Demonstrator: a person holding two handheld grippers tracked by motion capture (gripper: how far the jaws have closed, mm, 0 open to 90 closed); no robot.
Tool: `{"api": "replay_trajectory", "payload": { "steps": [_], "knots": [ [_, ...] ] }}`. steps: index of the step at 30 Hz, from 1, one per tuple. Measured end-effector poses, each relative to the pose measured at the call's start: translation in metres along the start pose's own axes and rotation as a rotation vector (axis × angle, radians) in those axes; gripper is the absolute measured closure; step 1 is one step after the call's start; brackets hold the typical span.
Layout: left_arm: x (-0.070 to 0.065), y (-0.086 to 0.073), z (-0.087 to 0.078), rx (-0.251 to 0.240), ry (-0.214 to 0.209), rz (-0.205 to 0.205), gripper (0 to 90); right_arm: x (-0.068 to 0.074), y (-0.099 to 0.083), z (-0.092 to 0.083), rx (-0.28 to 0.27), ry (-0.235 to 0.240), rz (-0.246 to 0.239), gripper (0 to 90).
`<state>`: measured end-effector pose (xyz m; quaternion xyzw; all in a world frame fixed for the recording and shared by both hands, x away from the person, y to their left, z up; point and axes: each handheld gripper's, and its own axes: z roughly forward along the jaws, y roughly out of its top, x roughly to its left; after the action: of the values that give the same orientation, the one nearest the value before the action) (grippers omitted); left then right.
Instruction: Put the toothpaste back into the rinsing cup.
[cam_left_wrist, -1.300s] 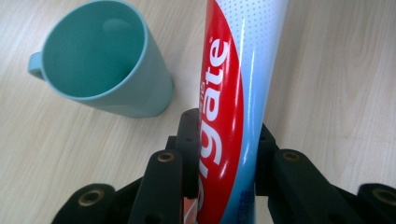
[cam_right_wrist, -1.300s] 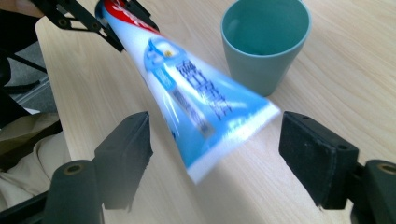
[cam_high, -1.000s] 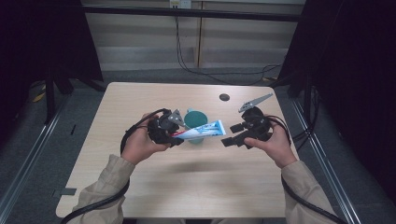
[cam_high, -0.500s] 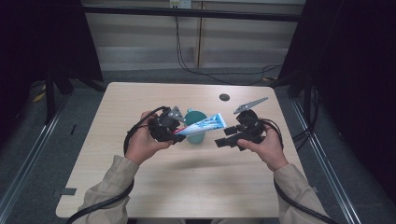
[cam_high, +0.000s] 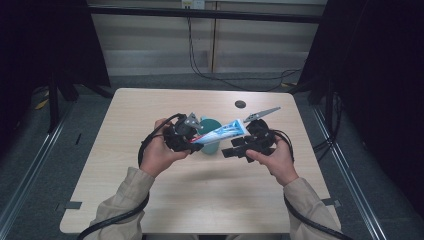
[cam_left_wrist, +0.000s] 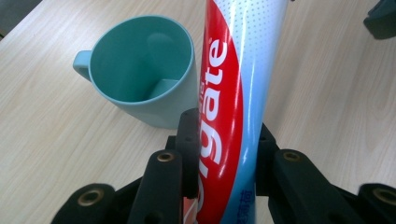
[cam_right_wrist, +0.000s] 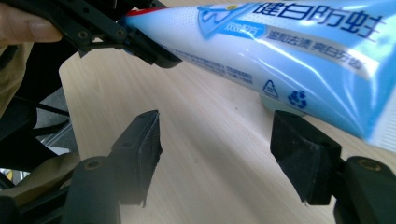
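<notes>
A blue, white and red toothpaste tube (cam_high: 225, 132) is held over the table, slanting up to the right. My left gripper (cam_high: 192, 142) is shut on its lower end; in the left gripper view both pads press the tube (cam_left_wrist: 229, 88) at my left gripper (cam_left_wrist: 224, 128). A teal mug (cam_high: 212, 145) (cam_left_wrist: 140, 79) stands on the table just behind and below the tube. My right gripper (cam_high: 231, 151) (cam_right_wrist: 217, 123) sits under the tube's far end (cam_right_wrist: 289, 51). Its jaws have just been closing but stand apart, with only bare table between them.
A small dark round disc (cam_high: 240, 104) and a grey flat pointed tool (cam_high: 262, 114) lie near the far right of the wooden table (cam_high: 150, 200). Cables trail from both grippers over the near edge. Dark curtains and floor surround the table.
The tube's far end has risen, so it slants more steeply. The right gripper has slid left and a little lower, under the tube, with its jaws narrower. The left hand has stayed put.
</notes>
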<state>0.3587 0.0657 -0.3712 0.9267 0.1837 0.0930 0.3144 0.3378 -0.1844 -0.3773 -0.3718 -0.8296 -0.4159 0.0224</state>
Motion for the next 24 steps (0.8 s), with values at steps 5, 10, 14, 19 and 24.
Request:
{"api": "replay_trajectory", "payload": {
  "steps": [5,10,14,19,24],
  "knots": [
    [-0.002,0.003,0.003,-0.001,0.004,-0.003,72.6,-0.001,0.001,0.003,-0.018,-0.014,0.017,34.1],
    [-0.005,0.004,0.007,-0.002,0.008,-0.004,72.5,-0.001,0.002,0.006,-0.034,-0.006,0.032,34.1],
    [-0.006,0.005,0.009,-0.008,0.006,-0.015,72.5,-0.001,0.002,0.008,-0.041,-0.019,0.033,34.2],
    [-0.009,0.008,0.011,-0.017,-0.001,-0.024,72.5,-0.004,0.001,0.005,-0.071,-0.025,0.055,34.5],
    [-0.013,0.012,0.010,-0.017,0.006,-0.019,72.5,-0.005,0.001,0.003,-0.090,-0.027,0.071,34.6]
  ]
}}
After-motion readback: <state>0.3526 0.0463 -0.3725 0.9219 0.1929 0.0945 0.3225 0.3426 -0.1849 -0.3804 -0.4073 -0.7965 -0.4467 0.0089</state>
